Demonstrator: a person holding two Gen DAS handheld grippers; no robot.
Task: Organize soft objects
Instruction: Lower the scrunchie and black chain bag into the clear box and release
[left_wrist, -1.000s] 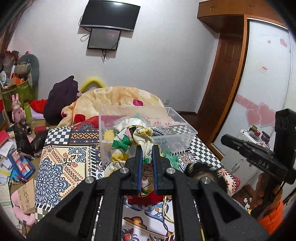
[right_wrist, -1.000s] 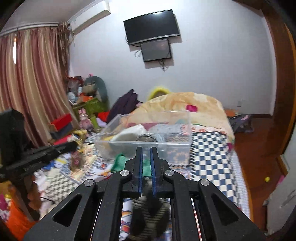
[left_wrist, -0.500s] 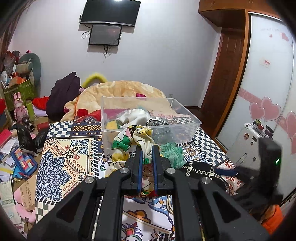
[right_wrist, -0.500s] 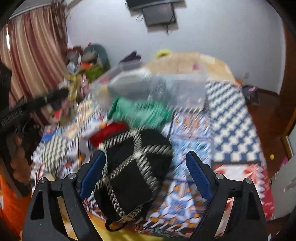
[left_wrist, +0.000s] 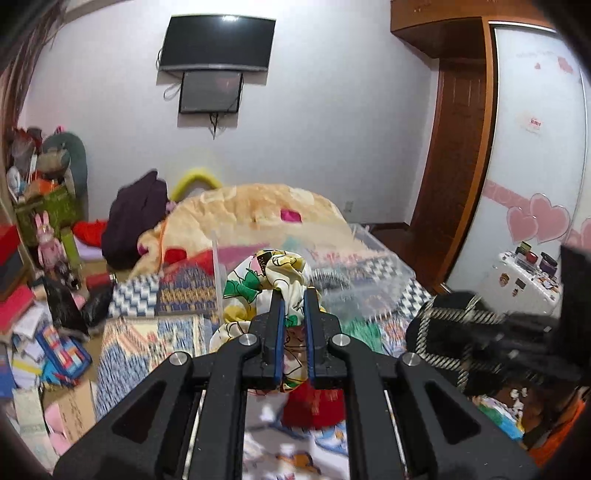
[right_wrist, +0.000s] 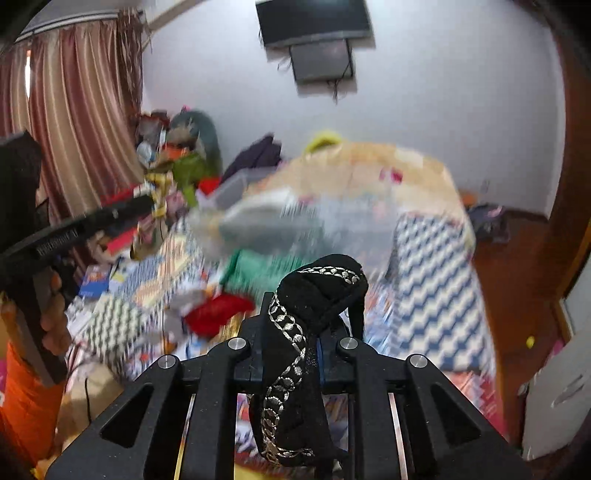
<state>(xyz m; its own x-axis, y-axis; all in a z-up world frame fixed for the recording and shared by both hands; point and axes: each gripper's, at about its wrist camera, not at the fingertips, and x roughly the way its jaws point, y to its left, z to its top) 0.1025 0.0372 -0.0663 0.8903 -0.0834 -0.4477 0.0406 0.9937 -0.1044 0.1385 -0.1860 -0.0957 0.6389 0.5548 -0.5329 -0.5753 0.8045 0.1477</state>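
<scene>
My left gripper (left_wrist: 292, 295) is shut on a white cloth with green and yellow print (left_wrist: 269, 277) and holds it up in front of the clear plastic bin (left_wrist: 369, 266) on the bed. My right gripper (right_wrist: 291, 306) is shut on a black cloth with silver braid trim (right_wrist: 317, 288), lifted above the bed; this cloth also shows in the left wrist view (left_wrist: 443, 332) at the right. A green cloth (right_wrist: 266, 266) and a red cloth (right_wrist: 218, 314) lie on the patterned bedspread (right_wrist: 436, 266) before the bin (right_wrist: 266, 218).
A beige blanket heap (left_wrist: 258, 206) lies behind the bin. Toys, books and boxes (left_wrist: 44, 295) clutter the floor left of the bed. A wooden door (left_wrist: 454, 147) and a white wardrobe (left_wrist: 535, 147) stand at the right.
My right gripper opened over the black cloth, then shut on it and lifted it. My left gripper raised the printed cloth towards the bin.
</scene>
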